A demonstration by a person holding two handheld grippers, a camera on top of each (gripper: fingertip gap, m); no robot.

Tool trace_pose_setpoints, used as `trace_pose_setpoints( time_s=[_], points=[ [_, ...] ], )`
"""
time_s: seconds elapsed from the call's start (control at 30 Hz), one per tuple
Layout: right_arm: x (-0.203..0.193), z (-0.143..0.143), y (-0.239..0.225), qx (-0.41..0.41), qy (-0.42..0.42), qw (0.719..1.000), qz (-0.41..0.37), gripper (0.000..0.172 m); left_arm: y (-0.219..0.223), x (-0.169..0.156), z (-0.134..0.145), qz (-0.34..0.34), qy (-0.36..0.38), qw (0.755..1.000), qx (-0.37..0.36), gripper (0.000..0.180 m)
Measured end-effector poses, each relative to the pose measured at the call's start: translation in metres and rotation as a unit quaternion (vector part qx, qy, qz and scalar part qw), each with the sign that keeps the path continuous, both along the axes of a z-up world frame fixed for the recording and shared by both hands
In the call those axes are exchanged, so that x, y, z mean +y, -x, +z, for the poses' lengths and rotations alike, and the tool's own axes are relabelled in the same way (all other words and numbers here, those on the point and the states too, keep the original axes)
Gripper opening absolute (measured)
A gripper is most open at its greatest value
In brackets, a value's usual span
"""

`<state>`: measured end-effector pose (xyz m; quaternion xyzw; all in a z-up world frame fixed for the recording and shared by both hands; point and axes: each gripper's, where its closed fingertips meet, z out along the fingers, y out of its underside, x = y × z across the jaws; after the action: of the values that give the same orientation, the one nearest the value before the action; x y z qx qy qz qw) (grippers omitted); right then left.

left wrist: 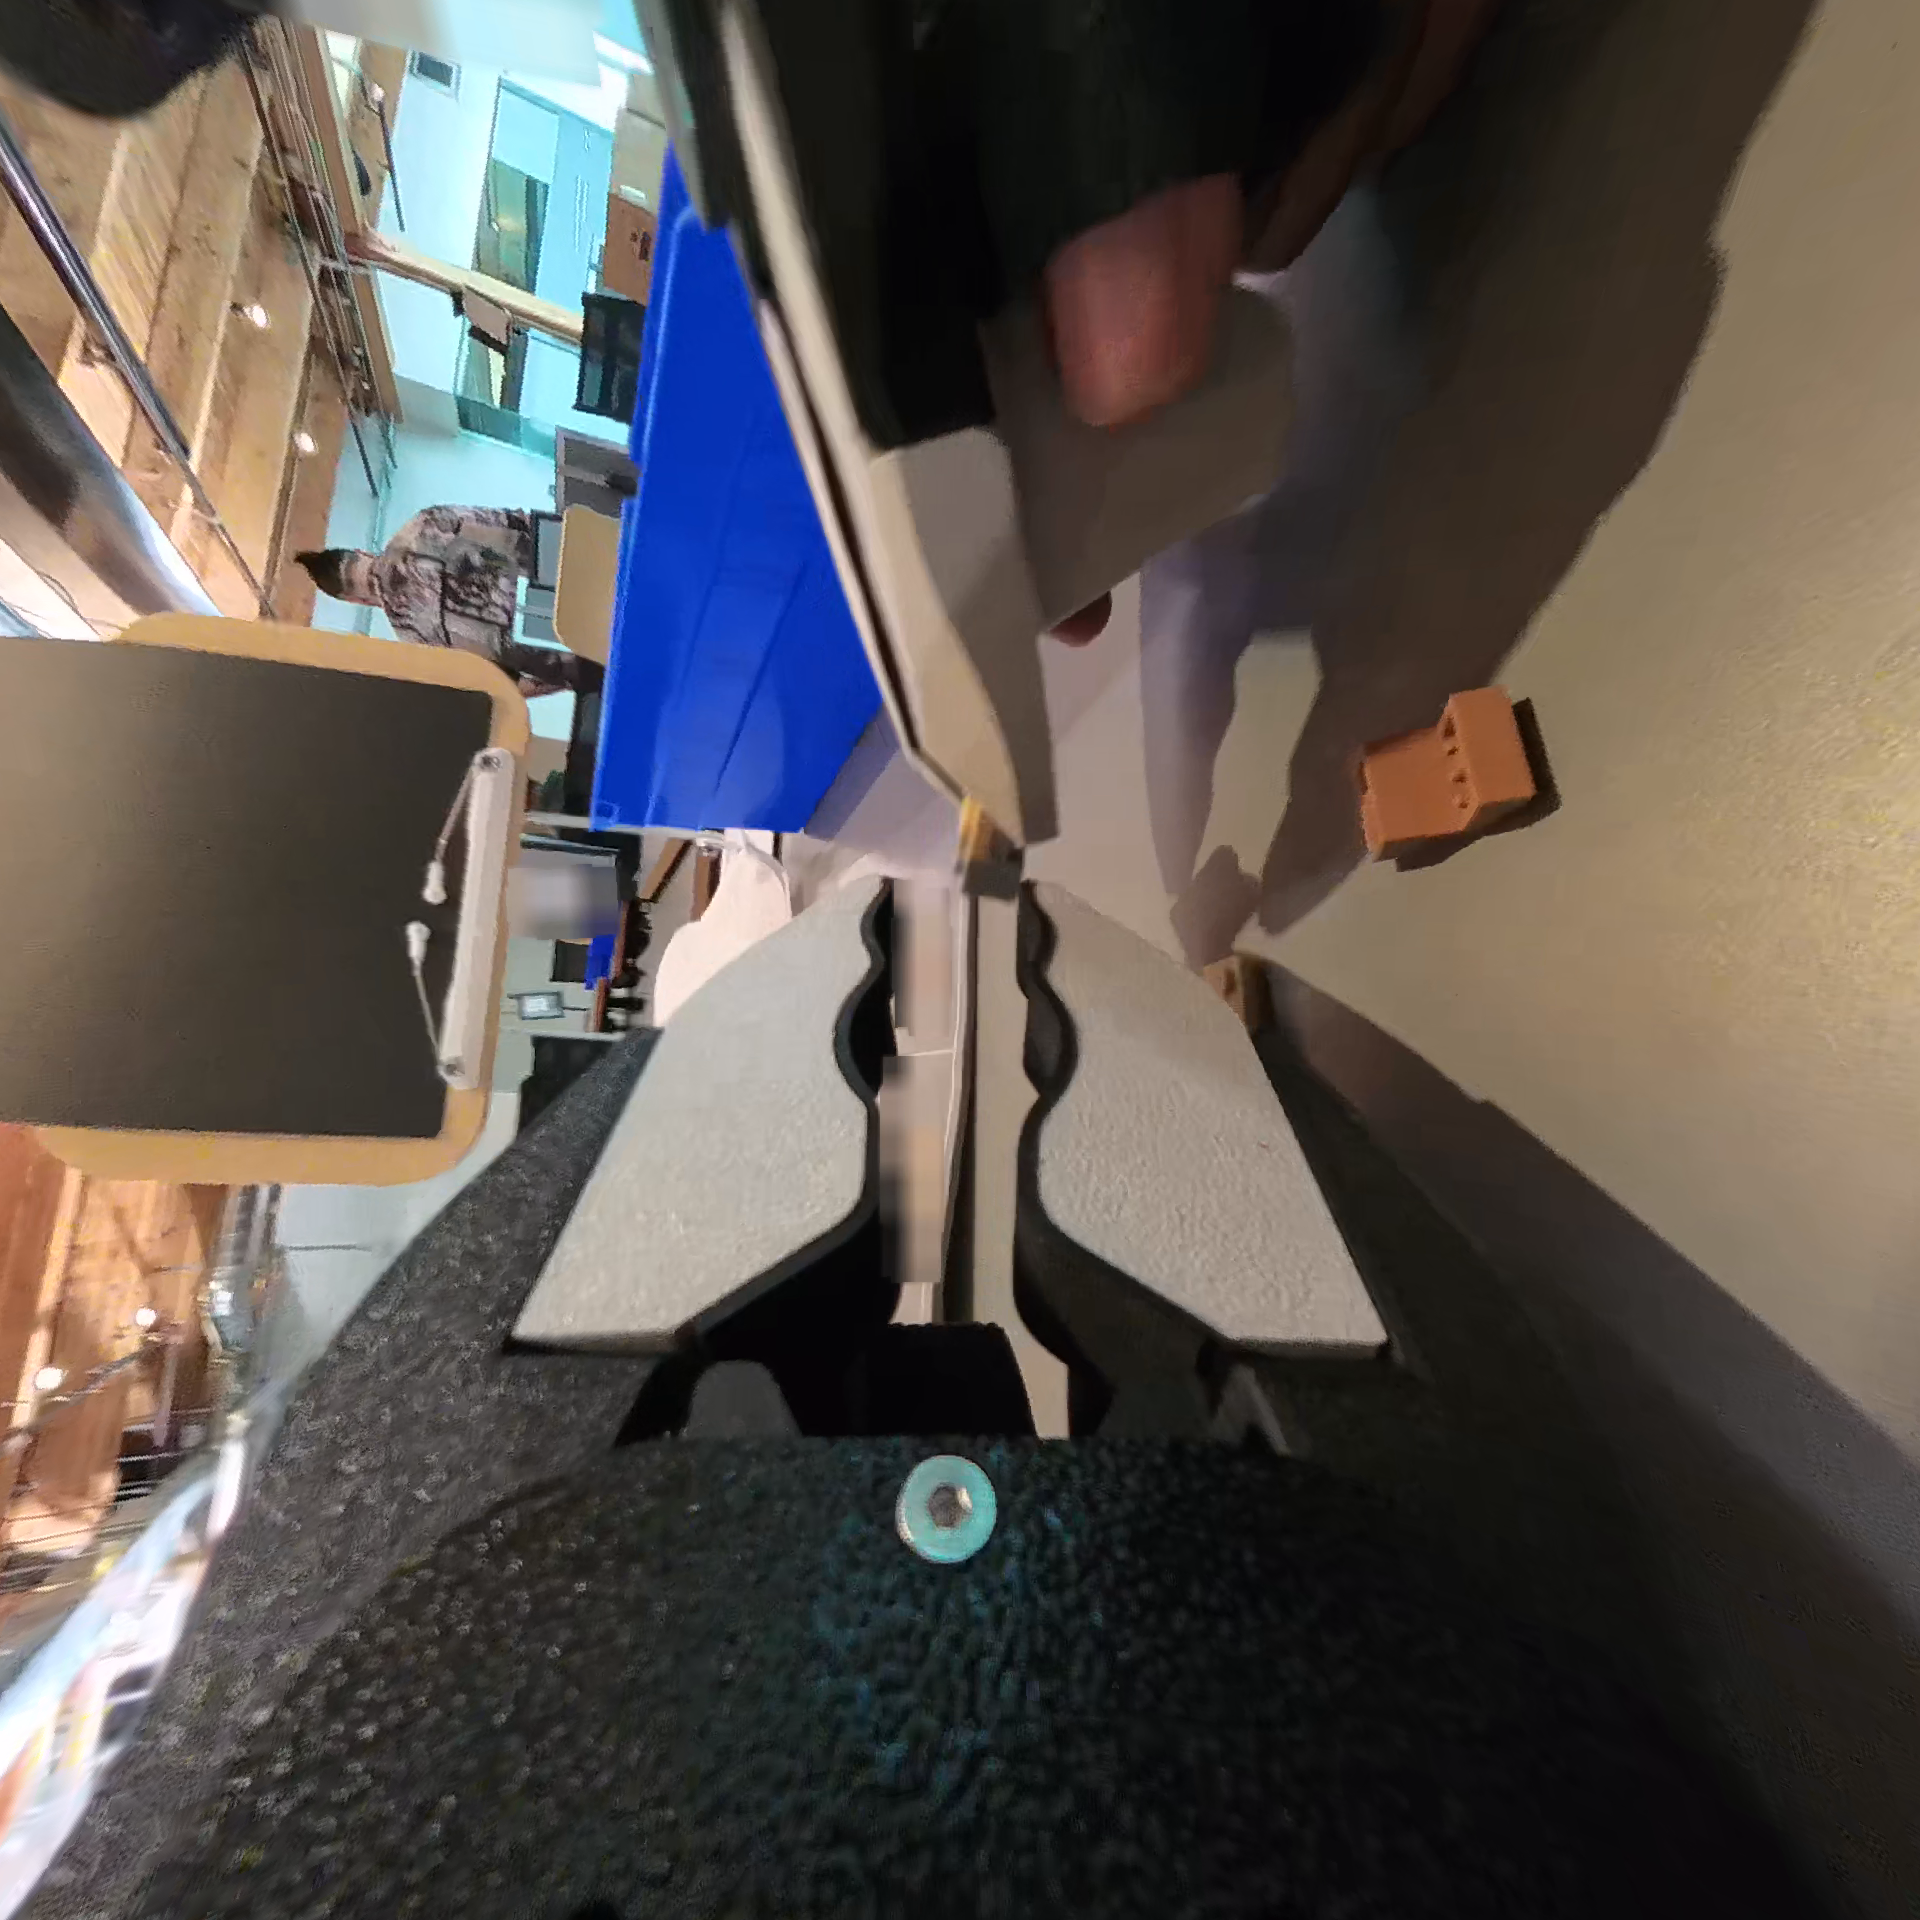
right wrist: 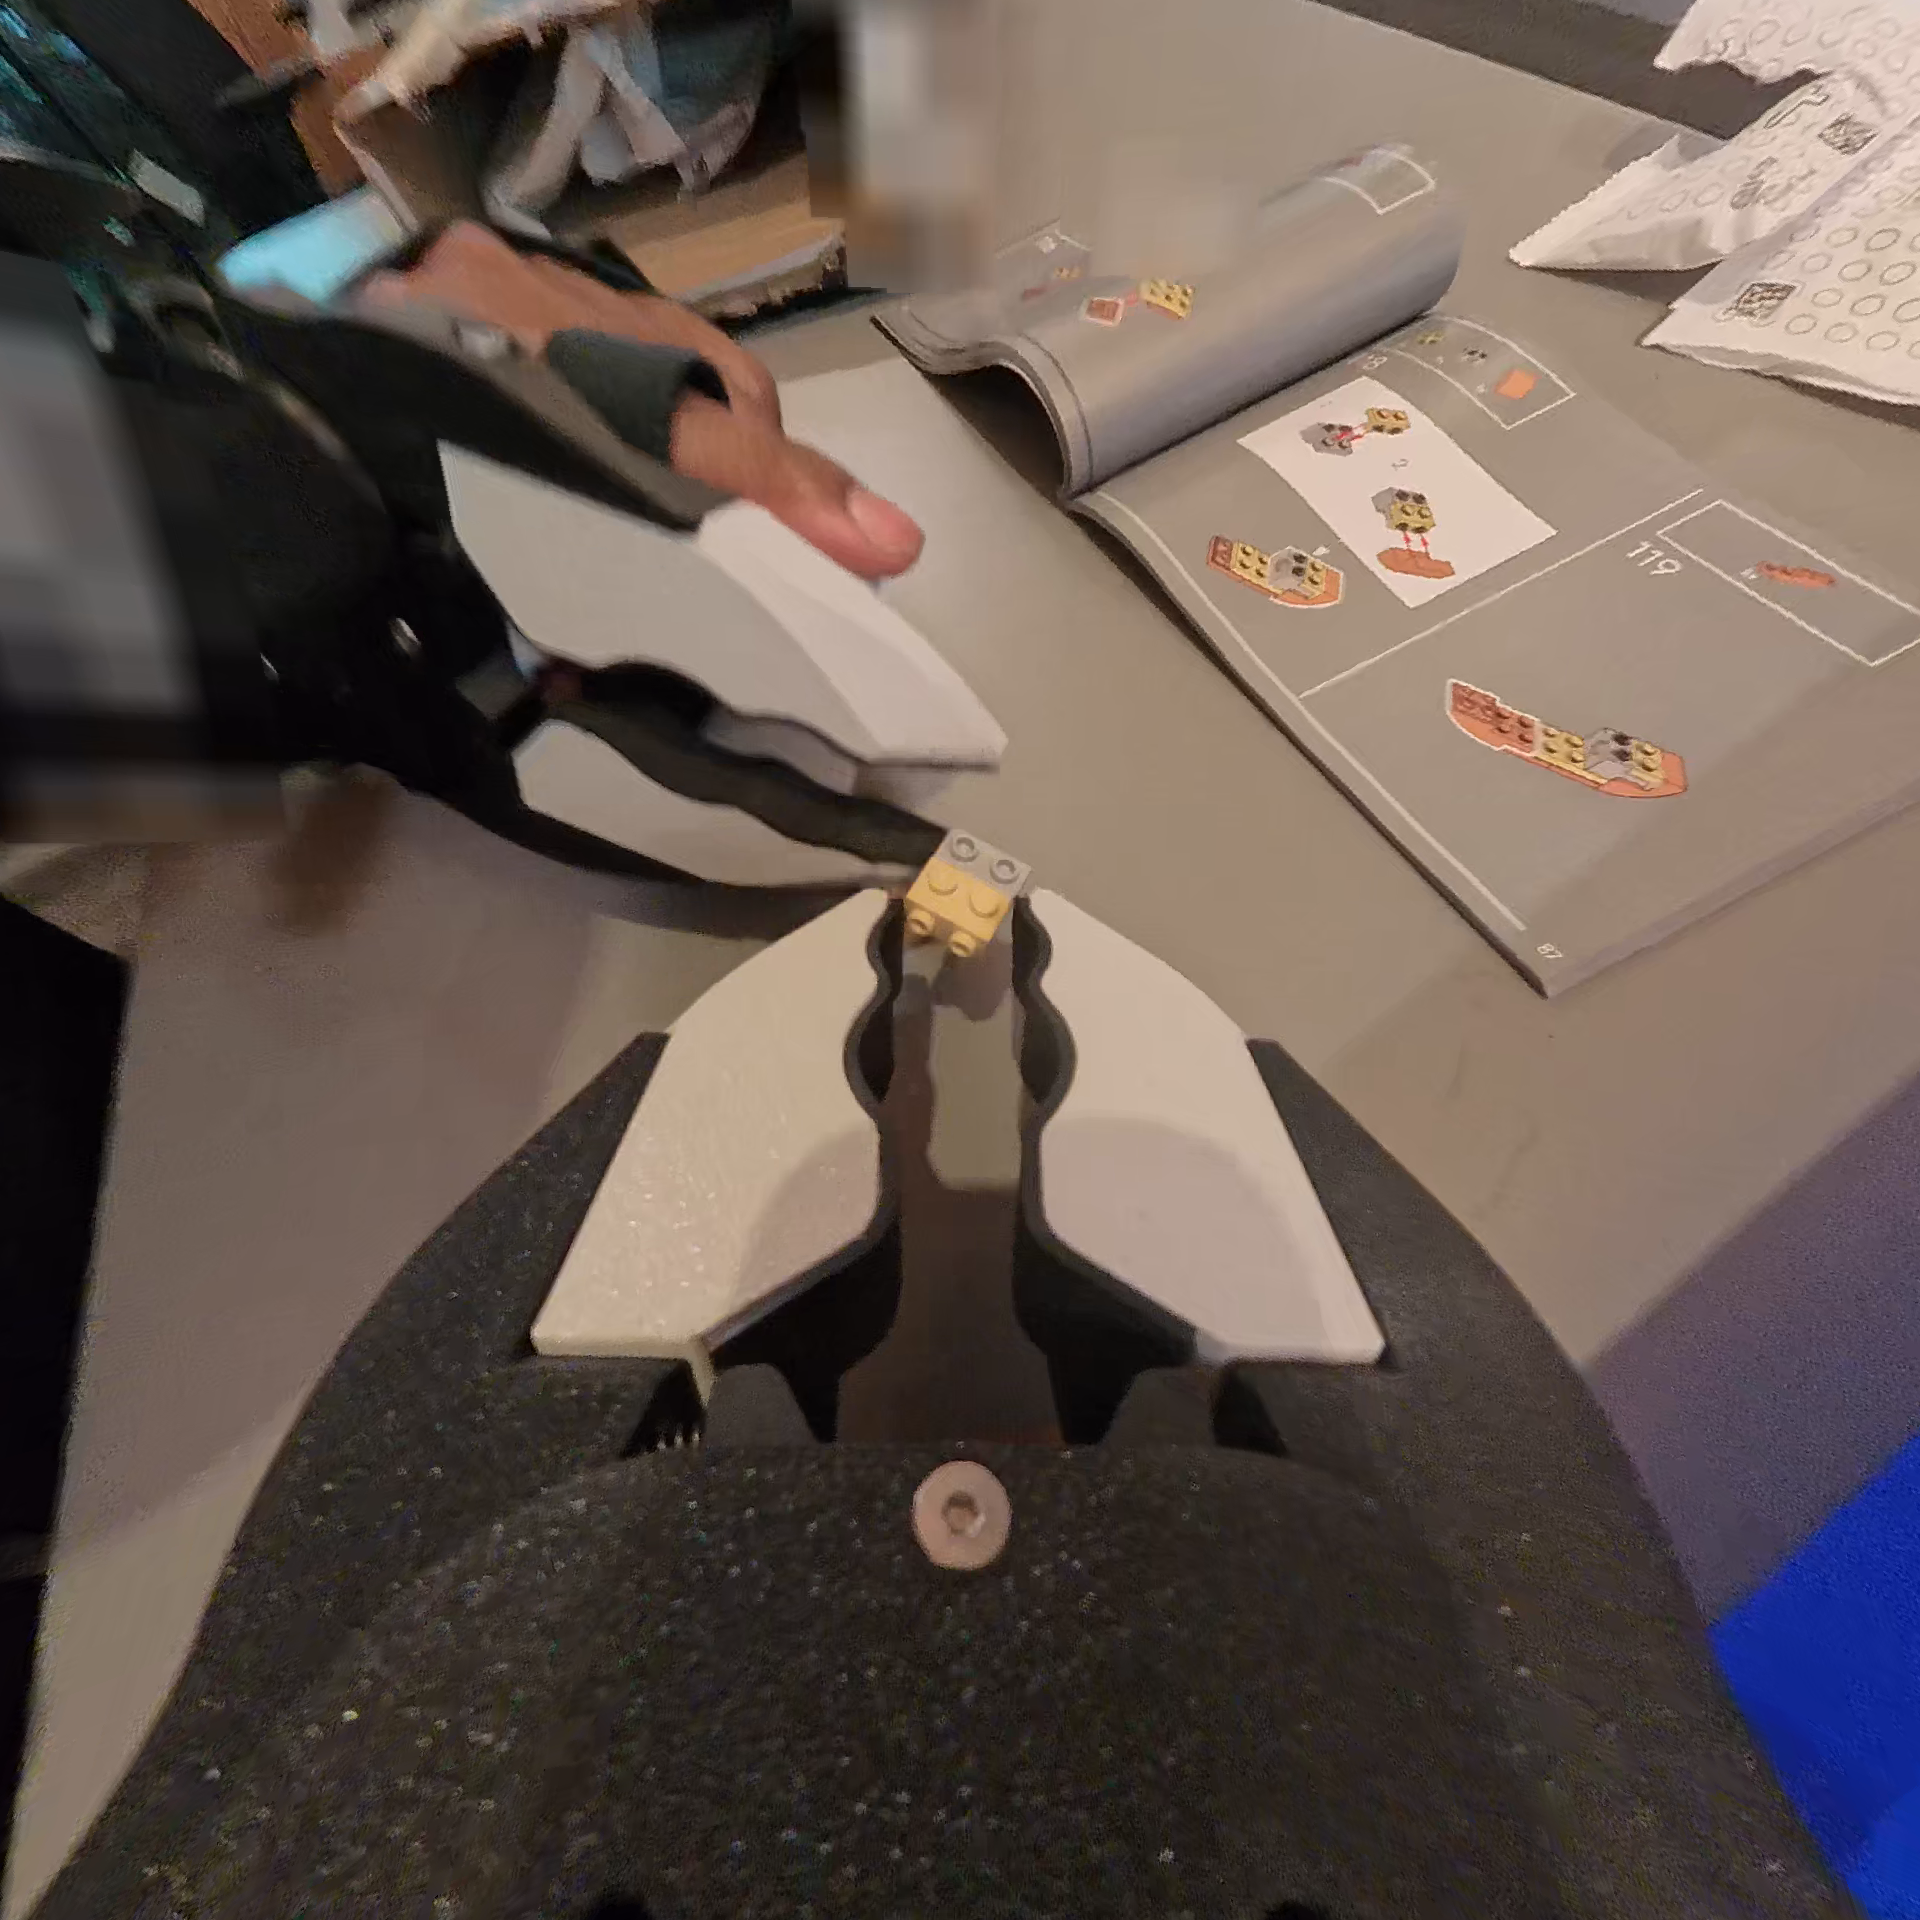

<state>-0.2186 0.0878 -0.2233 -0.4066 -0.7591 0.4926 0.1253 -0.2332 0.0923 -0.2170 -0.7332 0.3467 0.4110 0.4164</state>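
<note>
My right gripper is shut on a small brick assembly, a tan studded brick with a grey one on its far side, held at the very fingertips above the grey table. My left gripper comes in from the left with its jaws apart, and its lower fingertip is at the grey brick. In the left wrist view my left gripper is open with nothing between its pads. The assembly sits just beyond its tips, at the end of the right gripper.
An open instruction booklet lies to the right, with white paper bags behind it. An orange-brown brick and a second one lie on the table. A blue bin stands at the table's edge, with a black chair beyond it. The tips of both grippers are at nearly the same place.
</note>
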Motion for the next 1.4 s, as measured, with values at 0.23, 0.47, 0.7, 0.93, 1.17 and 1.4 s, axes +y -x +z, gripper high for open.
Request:
trace_pose_setpoints(
  time_s=[0.23, 0.47, 0.7, 0.93, 1.17, 1.4],
  points=[
    [0.018, -0.026, -0.001, -0.011, -0.129, 0.992, 0.002, 0.02, 0.024, -0.01, 0.005, 0.036, -0.026, 0.994, -0.104, 0.019],
    [0.016, -0.037, -0.006, -0.025, -0.168, 0.985, 0.02, 0.02, 0.028, -0.012, -0.003, 0.048, -0.01, 0.993, -0.104, 0.018],
    [0.016, -0.034, -0.008, -0.034, -0.139, 0.989, 0.027, 0.025, 0.034, -0.015, -0.01, 0.056, -0.001, 0.99, -0.127, 0.017],
    [0.017, -0.025, -0.008, -0.049, -0.071, 0.996, 0.026, 0.02, 0.032, -0.019, -0.007, 0.042, -0.023, 0.951, -0.306, 0.006],
    [0.017, -0.019, -0.008, -0.04, -0.045, 0.998, 0.03, 0.004, 0.022, -0.023, 0.01, 0.0, -0.042, 0.881, -0.472, 0.0],
    [0.019, -0.012, -0.006, -0.034, -0.015, 0.999, 0.024, 0.0, 0.018, -0.026, 0.007, -0.009, -0.013, 0.85, -0.527, 0.0]
  ],
)
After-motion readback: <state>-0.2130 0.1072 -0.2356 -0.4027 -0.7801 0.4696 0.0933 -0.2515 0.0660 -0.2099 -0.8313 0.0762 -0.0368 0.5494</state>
